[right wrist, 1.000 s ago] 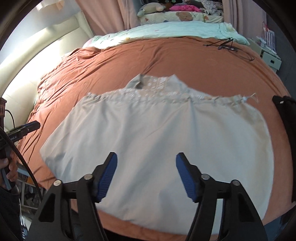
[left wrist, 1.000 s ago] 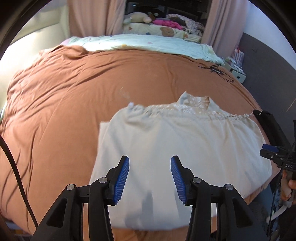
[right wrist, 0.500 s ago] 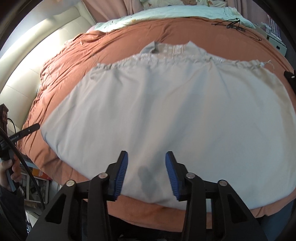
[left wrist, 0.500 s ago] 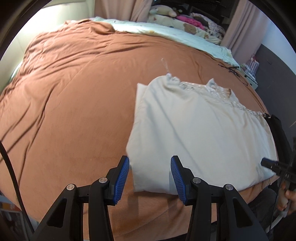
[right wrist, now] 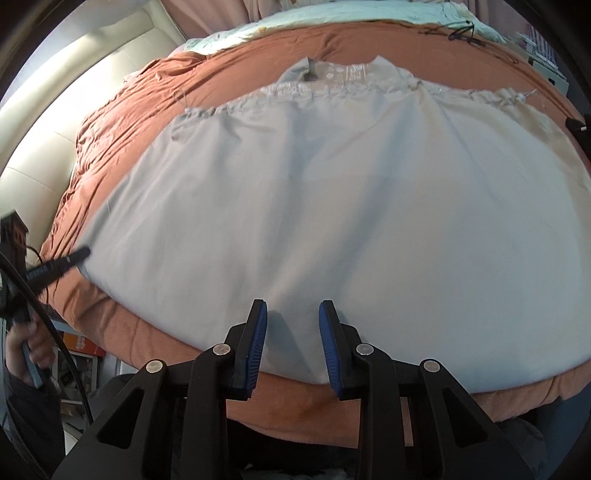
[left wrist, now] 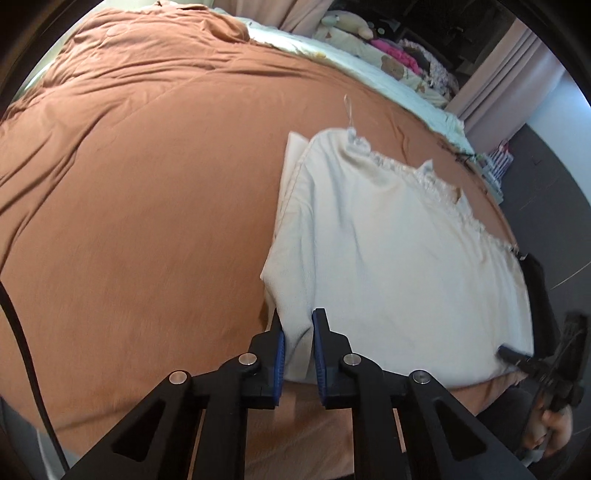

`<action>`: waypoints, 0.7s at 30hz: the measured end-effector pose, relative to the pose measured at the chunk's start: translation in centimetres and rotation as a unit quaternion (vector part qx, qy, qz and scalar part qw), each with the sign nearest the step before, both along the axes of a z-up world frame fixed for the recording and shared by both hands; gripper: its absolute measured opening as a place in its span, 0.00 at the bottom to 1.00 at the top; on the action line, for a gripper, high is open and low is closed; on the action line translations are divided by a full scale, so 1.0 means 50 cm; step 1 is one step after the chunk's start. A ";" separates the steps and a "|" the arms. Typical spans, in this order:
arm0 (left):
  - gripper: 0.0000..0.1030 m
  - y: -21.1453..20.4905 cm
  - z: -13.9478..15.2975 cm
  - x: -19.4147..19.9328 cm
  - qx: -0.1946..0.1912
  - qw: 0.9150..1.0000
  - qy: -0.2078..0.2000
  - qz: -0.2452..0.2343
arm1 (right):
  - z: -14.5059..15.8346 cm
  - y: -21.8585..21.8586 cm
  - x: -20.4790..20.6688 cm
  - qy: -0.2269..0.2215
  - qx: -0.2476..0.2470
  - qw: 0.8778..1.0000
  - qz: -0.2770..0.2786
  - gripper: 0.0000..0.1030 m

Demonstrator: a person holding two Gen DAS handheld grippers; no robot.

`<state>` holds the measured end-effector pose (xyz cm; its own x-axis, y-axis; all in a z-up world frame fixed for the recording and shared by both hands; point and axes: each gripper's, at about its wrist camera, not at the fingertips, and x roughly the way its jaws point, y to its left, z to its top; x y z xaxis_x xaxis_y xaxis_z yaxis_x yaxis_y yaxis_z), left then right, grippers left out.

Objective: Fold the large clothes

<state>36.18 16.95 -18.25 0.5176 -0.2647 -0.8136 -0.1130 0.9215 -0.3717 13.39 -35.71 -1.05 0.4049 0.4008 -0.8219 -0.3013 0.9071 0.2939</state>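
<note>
A large cream garment (left wrist: 388,258) with a gathered, lacy waistband lies flat on the brown bedspread (left wrist: 129,221). My left gripper (left wrist: 297,339) is closed on the garment's near left corner at the hem. In the right wrist view the garment (right wrist: 332,203) fills the middle. My right gripper (right wrist: 291,332) is part open, its blue pads either side of the near hem, not pinching it. The left gripper's tip (right wrist: 70,260) shows at the garment's left corner, and the right gripper (left wrist: 532,365) shows at its right edge.
The brown bedspread (right wrist: 118,110) ends just below both grippers. A pale green sheet (left wrist: 351,62) and stuffed toys lie at the far end. A black cable (right wrist: 461,33) lies beyond the waistband. A dark item (left wrist: 535,280) sits by the garment's right side.
My left gripper moved to the garment's left corner and closed on it. My right gripper dropped to the near hem and narrowed its opening.
</note>
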 end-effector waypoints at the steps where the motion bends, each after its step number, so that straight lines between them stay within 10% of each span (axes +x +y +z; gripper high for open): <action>1: 0.14 0.001 -0.004 -0.004 -0.001 1.000 0.003 0.000 | 0.003 0.000 -0.002 -0.003 0.002 1.000 -0.002 0.26; 12: 0.44 0.052 -0.019 -0.047 -0.072 0.997 0.018 0.033 | -0.032 0.018 0.008 0.006 -0.008 1.000 0.005 0.26; 21: 0.47 0.073 -0.061 -0.043 -0.170 0.983 0.045 0.059 | -0.045 0.046 0.061 -0.001 -0.022 1.000 -0.008 0.26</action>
<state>34.02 20.60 -21.31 0.4920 -0.4706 -0.7324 -0.2585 0.7244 -0.6391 16.47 -33.39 -3.31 0.4135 0.3582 -0.8371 -0.2870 0.9238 0.2535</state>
